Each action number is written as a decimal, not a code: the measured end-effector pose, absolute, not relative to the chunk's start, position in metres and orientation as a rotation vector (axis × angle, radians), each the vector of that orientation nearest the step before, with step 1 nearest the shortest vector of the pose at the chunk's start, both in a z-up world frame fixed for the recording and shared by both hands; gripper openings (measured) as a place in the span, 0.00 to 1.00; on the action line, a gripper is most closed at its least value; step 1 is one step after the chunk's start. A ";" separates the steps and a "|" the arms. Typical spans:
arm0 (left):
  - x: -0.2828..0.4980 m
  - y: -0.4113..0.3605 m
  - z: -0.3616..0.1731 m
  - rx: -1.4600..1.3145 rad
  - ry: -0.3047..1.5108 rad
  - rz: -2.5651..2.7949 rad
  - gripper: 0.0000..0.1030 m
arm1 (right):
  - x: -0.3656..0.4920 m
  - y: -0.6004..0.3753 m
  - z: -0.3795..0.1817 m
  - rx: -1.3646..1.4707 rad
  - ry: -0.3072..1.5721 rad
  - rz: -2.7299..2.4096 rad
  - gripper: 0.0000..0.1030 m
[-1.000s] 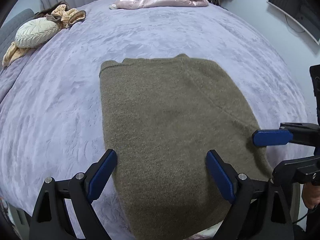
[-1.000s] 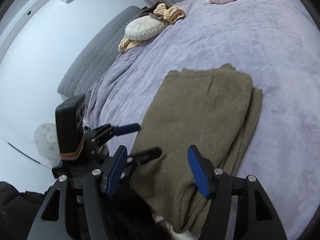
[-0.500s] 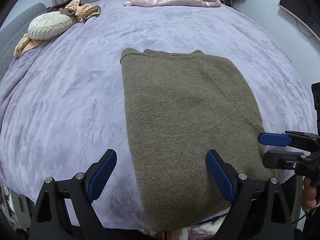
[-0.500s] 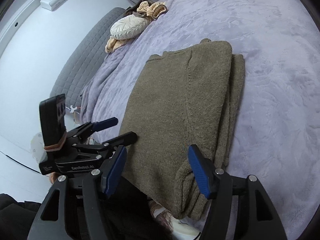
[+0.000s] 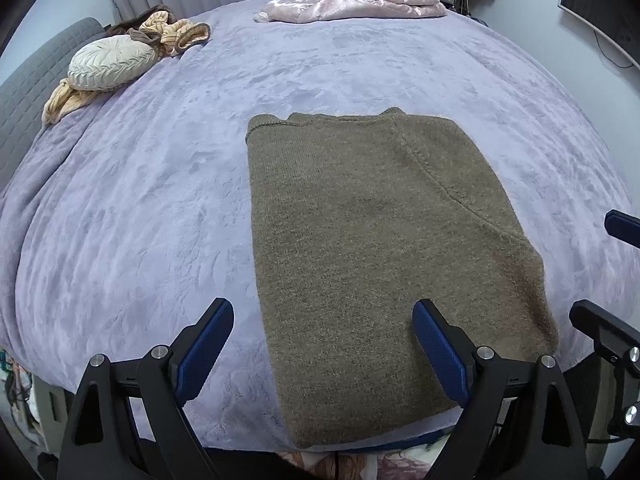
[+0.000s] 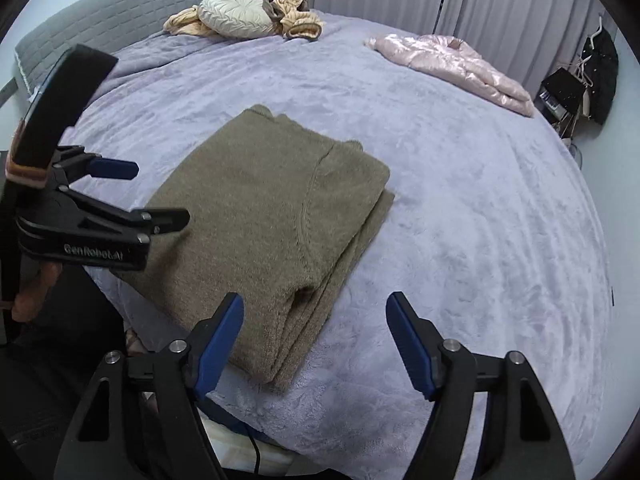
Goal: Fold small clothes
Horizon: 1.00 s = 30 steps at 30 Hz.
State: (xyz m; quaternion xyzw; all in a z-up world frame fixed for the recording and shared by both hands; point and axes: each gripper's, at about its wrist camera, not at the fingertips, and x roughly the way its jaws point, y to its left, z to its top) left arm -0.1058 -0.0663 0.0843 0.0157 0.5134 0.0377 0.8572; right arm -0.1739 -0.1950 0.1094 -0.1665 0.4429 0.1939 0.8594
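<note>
Lying folded near the front edge of the lilac bedspread, the olive sweater was gripped by neither tool. The left gripper was held wide apart above its near edge, while the right gripper was being opened beside the sweater's corner, nothing between its pads.

Folded olive sweater lies flat on the lilac bed — the left hand-held gripper hovers wide open above its near edge.
</note>
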 end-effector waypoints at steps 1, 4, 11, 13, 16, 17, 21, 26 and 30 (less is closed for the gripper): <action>-0.106 -0.068 0.086 0.038 1.075 0.088 0.89 | -0.175 -0.191 0.113 -0.354 0.927 0.402 0.76; -0.108 -0.068 0.088 0.015 1.072 0.064 0.89 | -0.174 -0.184 0.118 -0.364 0.923 0.383 0.76; -0.113 -0.065 0.092 -0.071 1.034 0.032 0.89 | -0.177 -0.172 0.113 -0.370 0.945 0.359 0.77; -0.112 -0.065 0.091 -0.053 1.031 0.078 0.89 | -0.177 -0.171 0.109 -0.372 0.953 0.357 0.77; -0.110 -0.065 0.089 -0.033 1.029 0.099 0.89 | -0.177 -0.169 0.104 -0.377 0.972 0.353 0.77; -0.109 -0.065 0.088 -0.041 1.032 0.096 0.89 | -0.177 -0.169 0.102 -0.375 0.977 0.355 0.77; -0.107 -0.064 0.085 -0.046 1.042 0.087 0.89 | -0.173 -0.167 0.095 -0.376 1.002 0.349 0.77; -0.102 -0.065 0.082 -0.040 1.050 0.078 0.89 | -0.167 -0.164 0.089 -0.379 1.023 0.344 0.77; -0.097 -0.065 0.080 -0.046 1.054 0.077 0.89 | -0.163 -0.162 0.086 -0.391 1.028 0.333 0.77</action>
